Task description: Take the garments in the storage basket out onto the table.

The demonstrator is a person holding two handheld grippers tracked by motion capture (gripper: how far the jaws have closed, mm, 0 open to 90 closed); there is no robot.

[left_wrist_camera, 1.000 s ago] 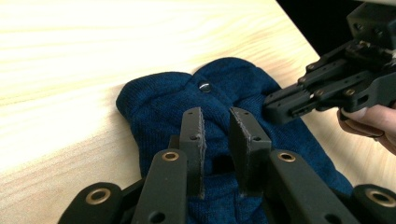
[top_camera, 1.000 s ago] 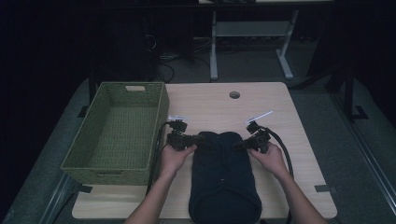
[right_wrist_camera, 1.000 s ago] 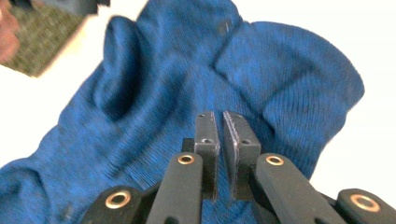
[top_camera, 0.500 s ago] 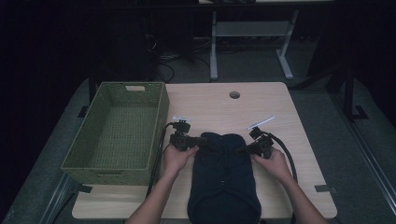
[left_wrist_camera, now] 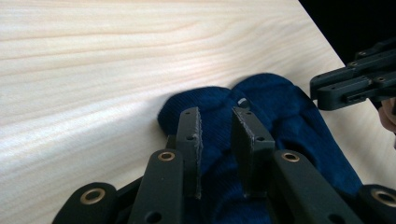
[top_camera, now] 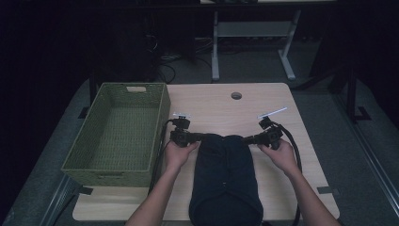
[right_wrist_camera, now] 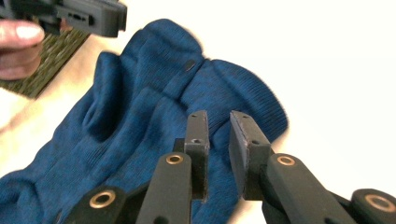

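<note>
1. Navy knitted garment: lies flat on the bench, in the near middle. It runs lengthwise from its far edge between my two hands to the near edge of the bench. In the high view it looks almost black; in both gripper views it is dark blue ribbed knit.
2. Left gripper: held in my left hand, level, pointing right at the far left corner of the garment. In the left gripper view the jaws stand a narrow gap apart over the fabric, with blue knit showing between them. The pads do not press on it. They have just been opening a little.
3. Right gripper: held in my right hand, level, pointing left at the far right corner of the garment. In the right gripper view the jaws are narrowly parted above the ribbed edge, with nothing clamped. They have just been opening, with cloth below the gap.
4. Green woven basket: on the left side of the bench, just beside my left hand, well apart from my right.
5. Round hole in the bench: far middle, beyond the garment.
6. Cable: trails from the right gripper toward the near edge.
</note>
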